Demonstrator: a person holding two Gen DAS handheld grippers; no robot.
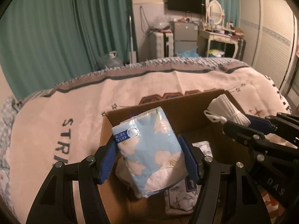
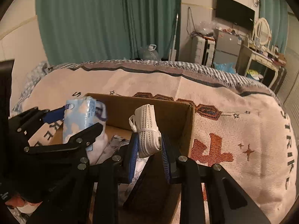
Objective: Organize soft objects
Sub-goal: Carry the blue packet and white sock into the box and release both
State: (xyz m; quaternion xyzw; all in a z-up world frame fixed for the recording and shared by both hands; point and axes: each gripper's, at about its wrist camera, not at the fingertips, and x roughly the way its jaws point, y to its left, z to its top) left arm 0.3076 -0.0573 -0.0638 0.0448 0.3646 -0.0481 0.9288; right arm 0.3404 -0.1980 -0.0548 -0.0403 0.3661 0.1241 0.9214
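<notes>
Two grippers are over one open cardboard box point(image 1: 188, 112) that sits on a bed covered by a pink woven blanket point(image 1: 56, 115) with dark lettering.

Left gripper point(image 1: 149, 153): blue-padded fingers point(image 1: 107, 160) clamped on both sides of a pack of tissues point(image 1: 149, 149), light blue plastic wrap with pale flower print. Pack is tilted, held above the box's left half, clear of the floor of the box. In the right wrist view the same pack point(image 2: 80, 119) shows at the box's left wall.

Right gripper point(image 2: 149, 149): closed on a folded white fabric bundle point(image 2: 147, 130), ribbed, with a looped cord at its upper left. Bundle is held upright above the right half of the box point(image 2: 149, 108); in the left wrist view it point(image 1: 228, 110) sits near the back right corner.

Box contents: a soft item in pale patterned fabric point(image 1: 179, 199) lies on the bottom, below the tissue pack; a dark label shows on it. Another white soft piece point(image 1: 123, 173) lies just behind the pack; what it is cannot be made out.
</notes>
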